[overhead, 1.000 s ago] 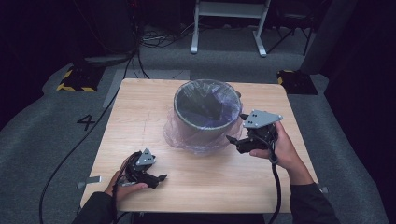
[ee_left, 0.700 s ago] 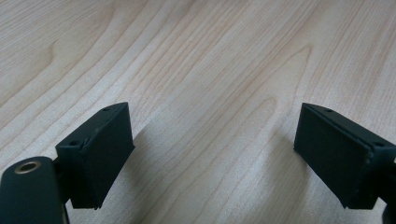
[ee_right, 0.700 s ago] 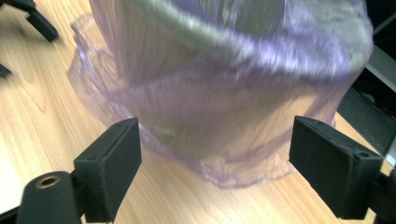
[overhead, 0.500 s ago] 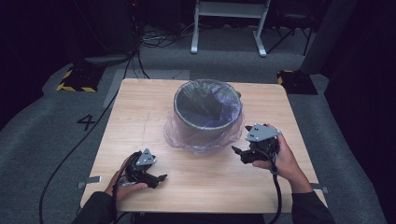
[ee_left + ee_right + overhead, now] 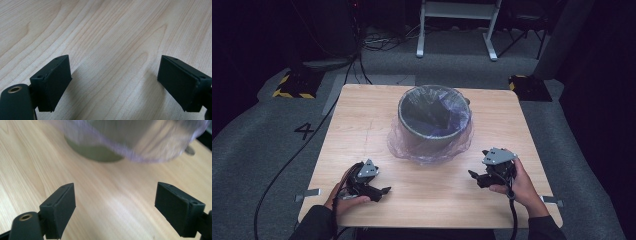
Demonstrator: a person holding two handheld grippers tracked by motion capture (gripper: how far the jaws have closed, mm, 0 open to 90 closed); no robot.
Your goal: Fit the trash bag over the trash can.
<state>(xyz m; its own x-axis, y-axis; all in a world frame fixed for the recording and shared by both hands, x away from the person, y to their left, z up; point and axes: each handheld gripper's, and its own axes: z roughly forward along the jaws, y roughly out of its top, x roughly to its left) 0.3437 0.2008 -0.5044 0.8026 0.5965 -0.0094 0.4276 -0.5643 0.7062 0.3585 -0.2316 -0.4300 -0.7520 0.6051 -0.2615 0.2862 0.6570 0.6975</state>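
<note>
The table point(image 5: 362, 125) is a light wood top, bare apart from one item: a grey bin point(image 5: 435, 122) standing upright toward the far middle, well forward of both my hands. Its clear purplish liner point(image 5: 398, 142) is folded over the rim and hangs loose down the outside, pooling on the wood around the base. My right gripper point(image 5: 477, 178) sits low at the near right, jaws spread wide and holding nothing, pointed toward the bin; in the right gripper view the liner's skirt point(image 5: 140, 150) and the bin's lower wall point(image 5: 95, 153) lie ahead of the jaws and apart from them, though that picture is blurred and I cannot judge how close the plastic edge comes. My left gripper point(image 5: 382, 191) rests on the near left of the table, jaws likewise wide and empty, with bare wood between them. Principal risk, in my judgement: the liner is slack, so a jaw catching a fold could drag it off the rim or pull it down into the bin. Second: the bin looks light, and a push from one side alone could slide or tip it. Lesser: the right gripper's cable point(image 5: 512, 215) trails over the near table edge and could snag on a forward reach.
</note>
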